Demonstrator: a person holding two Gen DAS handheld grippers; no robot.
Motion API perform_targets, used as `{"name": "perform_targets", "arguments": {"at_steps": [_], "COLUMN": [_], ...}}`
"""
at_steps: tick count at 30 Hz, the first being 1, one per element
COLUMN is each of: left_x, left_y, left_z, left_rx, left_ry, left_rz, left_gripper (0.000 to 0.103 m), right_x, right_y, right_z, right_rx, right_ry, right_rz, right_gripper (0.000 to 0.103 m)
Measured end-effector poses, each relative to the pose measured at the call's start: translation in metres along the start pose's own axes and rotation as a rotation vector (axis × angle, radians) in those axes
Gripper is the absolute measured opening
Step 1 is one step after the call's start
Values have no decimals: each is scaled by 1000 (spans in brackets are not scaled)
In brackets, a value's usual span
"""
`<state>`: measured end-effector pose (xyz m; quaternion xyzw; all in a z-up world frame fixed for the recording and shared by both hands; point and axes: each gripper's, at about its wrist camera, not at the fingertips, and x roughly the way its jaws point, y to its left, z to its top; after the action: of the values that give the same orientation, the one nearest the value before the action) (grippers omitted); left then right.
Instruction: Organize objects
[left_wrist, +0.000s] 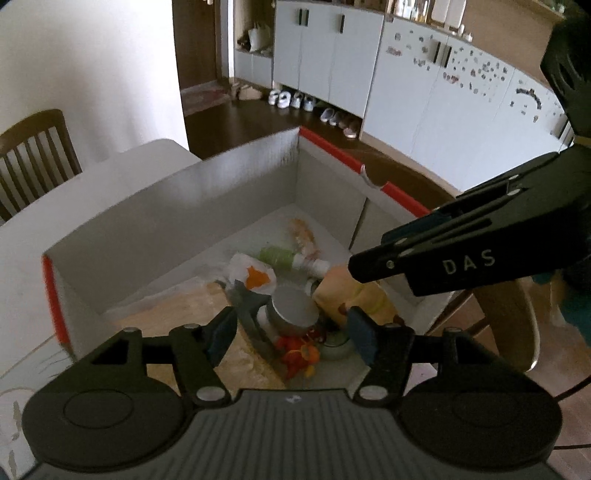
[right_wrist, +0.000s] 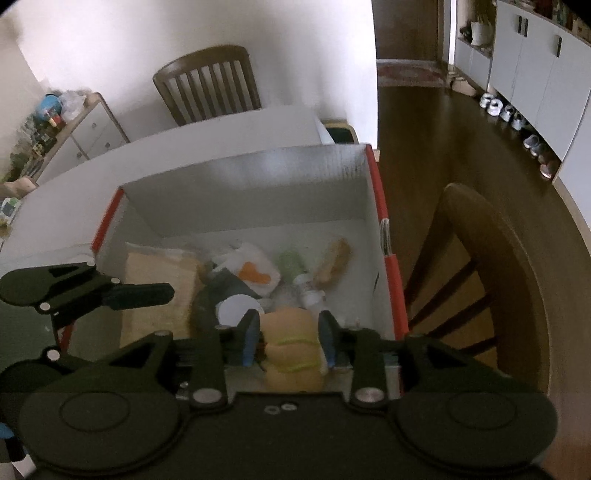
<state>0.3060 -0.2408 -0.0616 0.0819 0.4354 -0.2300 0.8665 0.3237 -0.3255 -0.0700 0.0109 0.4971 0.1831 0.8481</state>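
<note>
the right gripper (right_wrist: 289, 341) is clamping a tan plush toy (right_wrist: 291, 347) over the near right corner of the red-edged box (right_wrist: 382, 206), just beside its right wall. the left gripper (left_wrist: 291, 334) is hanging spread and empty above the clutter. bare floor is lying open along the box's far wall. only the left view is showing an orange toy (left_wrist: 297, 356); only the right is showing a side cabinet (right_wrist: 88, 129).

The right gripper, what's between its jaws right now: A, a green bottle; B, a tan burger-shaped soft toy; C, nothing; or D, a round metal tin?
B: in the right wrist view the right gripper has its jaws closed against both sides of the tan burger-shaped toy over the box.
</note>
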Motion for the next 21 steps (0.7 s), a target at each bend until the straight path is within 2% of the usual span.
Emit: {"name": "perform_targets", "arguments": {"at_steps": [9,18,21], "left_x": [-45,-87,-98], "left_y": [15,33,39], "left_z": [-5,-18,-24], "left_rx": [-52,-87,-102], "left_ry": [-80,-153,-171], "left_rz": [9,14,15], "left_gripper": [65,65,65], "right_x": [-33,-55,-61], "right_y": [23,45,57], "right_z": [-7,-18,-23], "right_rx": [-54,-52,-63], "right_ry": [-69,-118,-141], "right_rz": [14,19,4], "right_gripper": [36,37,40]}}
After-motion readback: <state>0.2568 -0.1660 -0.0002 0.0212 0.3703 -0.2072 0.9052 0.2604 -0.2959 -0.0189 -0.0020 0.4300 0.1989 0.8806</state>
